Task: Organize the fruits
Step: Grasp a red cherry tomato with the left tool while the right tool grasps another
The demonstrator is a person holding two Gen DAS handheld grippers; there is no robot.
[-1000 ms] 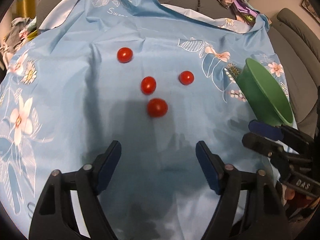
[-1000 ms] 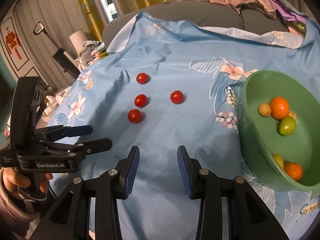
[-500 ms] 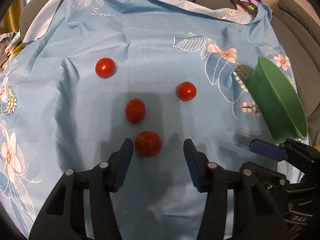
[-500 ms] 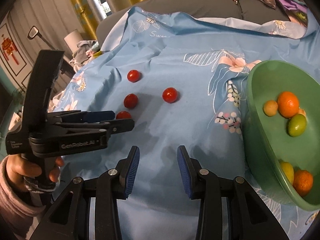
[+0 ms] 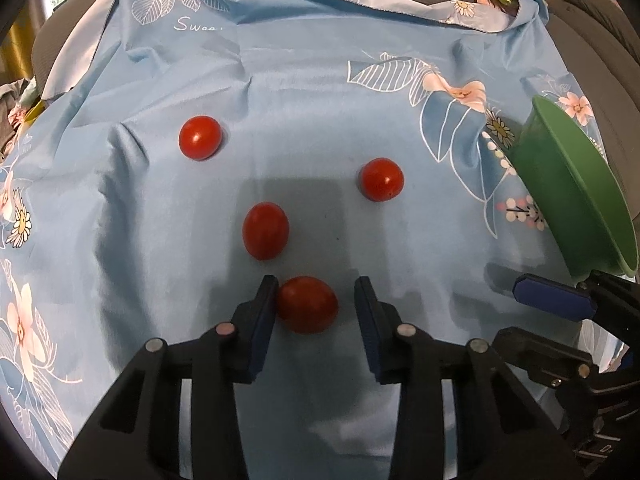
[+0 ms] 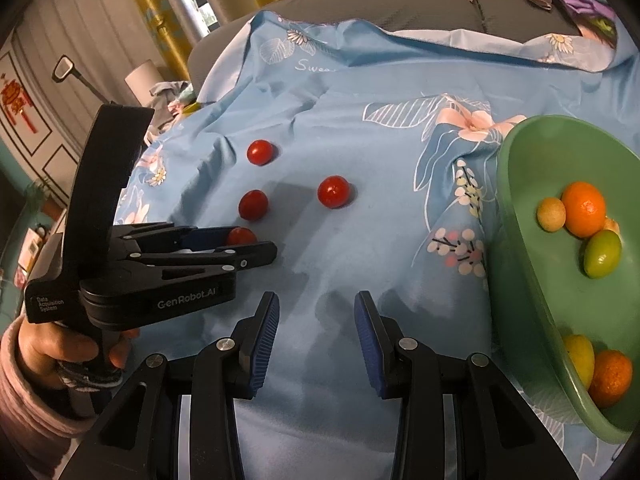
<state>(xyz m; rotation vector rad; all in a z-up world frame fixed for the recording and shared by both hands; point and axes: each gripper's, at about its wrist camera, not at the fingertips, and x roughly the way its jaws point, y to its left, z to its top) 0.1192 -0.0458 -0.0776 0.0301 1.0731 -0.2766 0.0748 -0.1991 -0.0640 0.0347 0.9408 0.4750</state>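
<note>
Four red cherry tomatoes lie on a pale blue floral cloth (image 5: pixel 304 92) draped over a grey sofa. The left gripper (image 5: pixel 316 298) is lowered to the cloth with its jaws parted around the nearest tomato (image 5: pixel 307 304); the left finger's pad appears to touch the fruit, while a clear gap separates it from the right pad, so the jaws are not yet closed on it. The second tomato (image 5: pixel 265 231) lies just beyond the gripper tips, the third tomato (image 5: pixel 381 179) farther to the right, and the fourth tomato (image 5: pixel 199 137) farthest back on the left. The right gripper (image 6: pixel 316 312) hovers over bare cloth, jaws released and holding nothing. A green bowl (image 6: pixel 520 264) stands tilted at the right edge of the cloth, well apart from the tomatoes; it contains two orange fruits, a green fruit (image 6: pixel 602 253), a yellow fruit and a small tan fruit. From the right wrist view, the person's left hand (image 6: pixel 68 350) grips the left tool's handle.
</note>
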